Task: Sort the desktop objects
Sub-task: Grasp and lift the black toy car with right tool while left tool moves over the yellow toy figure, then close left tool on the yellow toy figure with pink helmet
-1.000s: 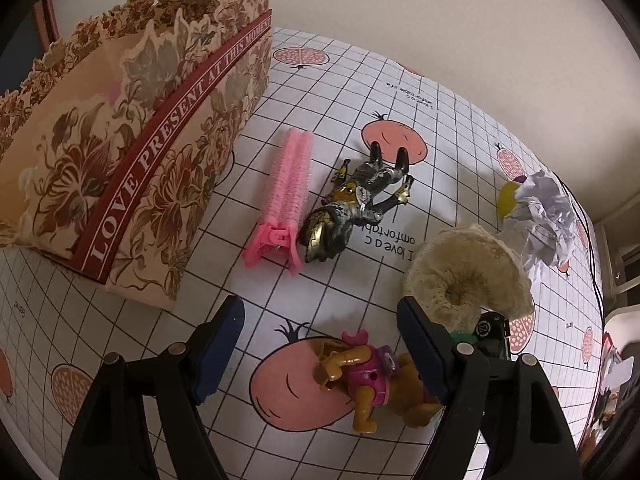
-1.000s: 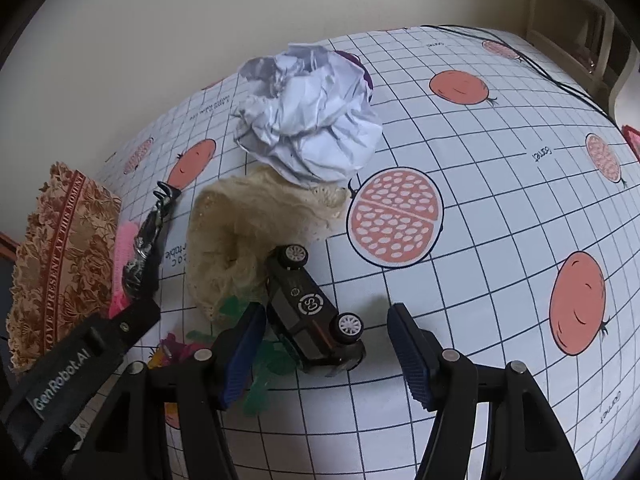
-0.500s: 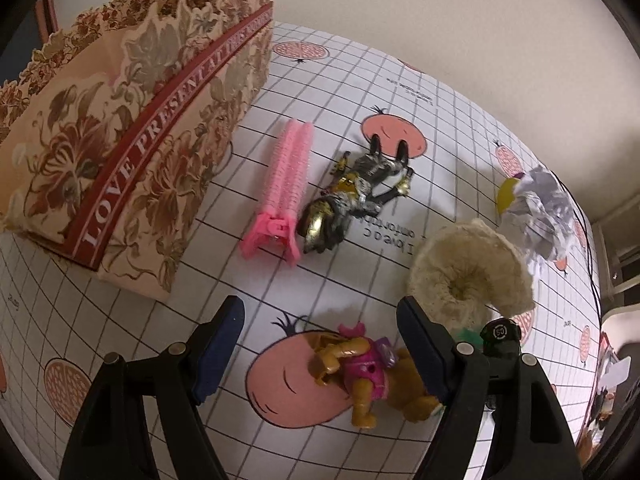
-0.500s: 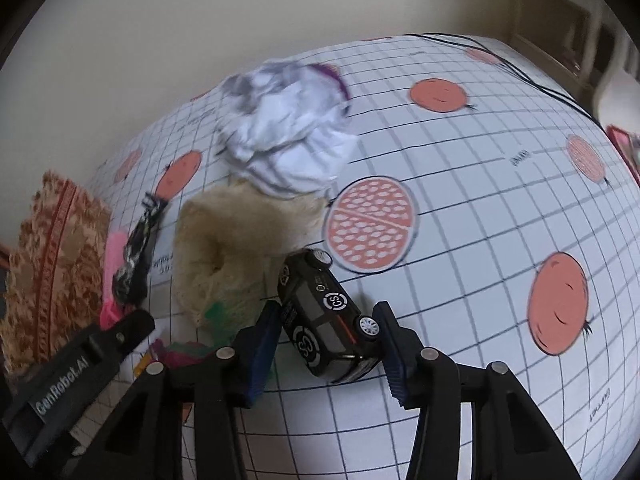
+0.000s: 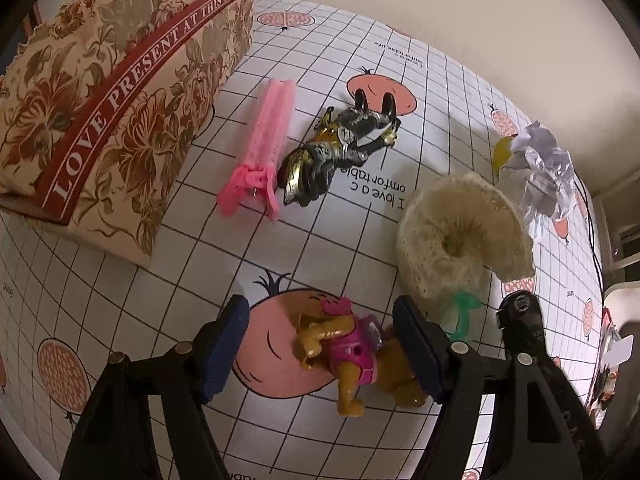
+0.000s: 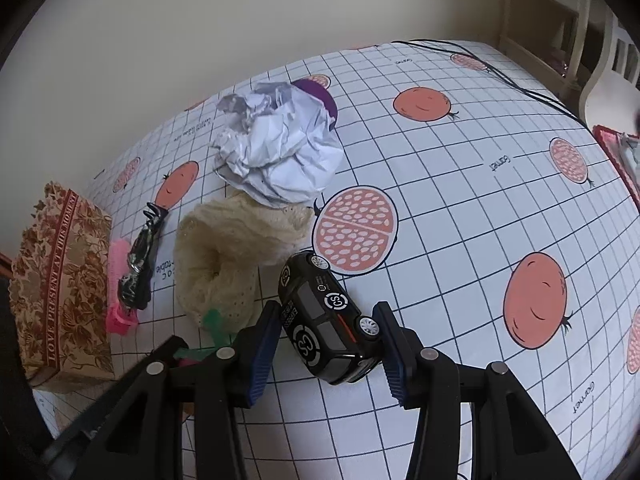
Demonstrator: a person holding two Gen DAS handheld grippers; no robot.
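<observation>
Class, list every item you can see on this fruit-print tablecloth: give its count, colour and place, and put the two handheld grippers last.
gift box: one, cream with brown flowers and a red band, far left.
hair clip: one, pink, beside the box.
armoured figure: one, black and gold, lying right of the clip.
knitted item: one, cream, centre.
crumpled paper: one, white, behind the knit.
purple object: one, mostly hidden behind the paper.
yellow object: one, by the paper.
green plastic piece: one, beside the knit.
puppy figure: one, tan and pink, between the left jaws.
toy car: one, black, between the right jaws.
left gripper: closing, not yet touching.
right gripper: clamped on the car.
</observation>
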